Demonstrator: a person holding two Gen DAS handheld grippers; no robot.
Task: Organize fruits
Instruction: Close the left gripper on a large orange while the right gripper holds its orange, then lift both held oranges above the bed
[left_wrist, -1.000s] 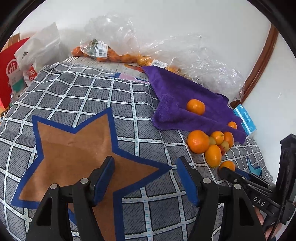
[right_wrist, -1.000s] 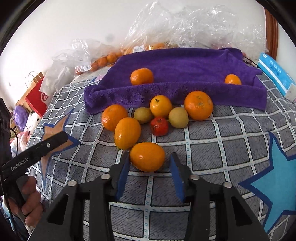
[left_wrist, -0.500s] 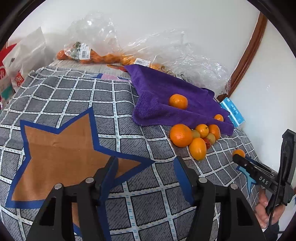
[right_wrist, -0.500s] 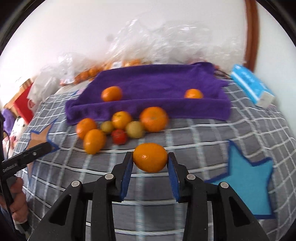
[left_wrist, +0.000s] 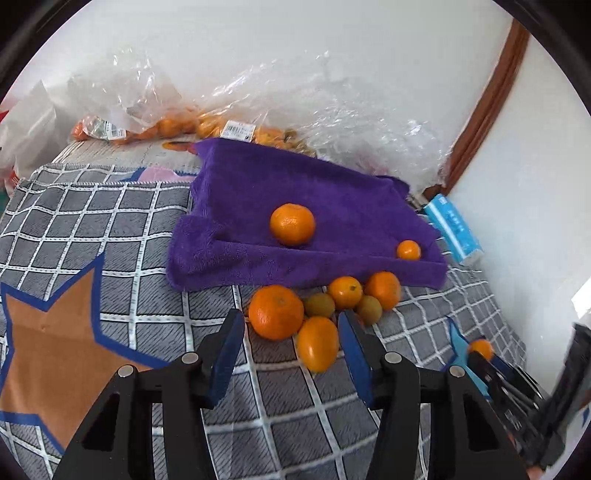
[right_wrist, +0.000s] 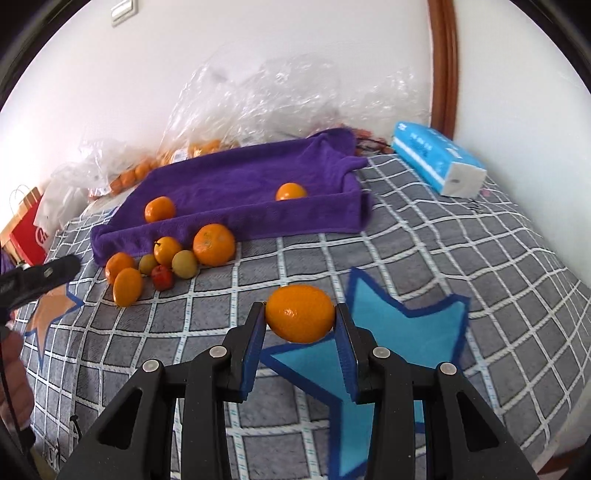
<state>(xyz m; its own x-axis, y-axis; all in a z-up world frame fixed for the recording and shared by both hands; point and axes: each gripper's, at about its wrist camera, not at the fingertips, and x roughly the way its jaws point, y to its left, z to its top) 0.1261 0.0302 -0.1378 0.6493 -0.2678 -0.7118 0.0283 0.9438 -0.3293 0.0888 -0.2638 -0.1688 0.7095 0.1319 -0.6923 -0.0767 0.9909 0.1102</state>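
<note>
Orange (right_wrist: 300, 314) now lifted in right tool (right_wrist: 300, 325)

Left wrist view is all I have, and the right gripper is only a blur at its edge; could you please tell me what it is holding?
Observer: The right gripper is shut on one orange, a blue pad on each side.
Operator: Thank you. What lies beneath it?
Observer: A light blue star printed on the checked cover.
Operator: Is there anything in the loose pile that my finger hides?
Observer: Yes, a small red fruit at the pile's near side, touching a yellow-green fruit.
</note>
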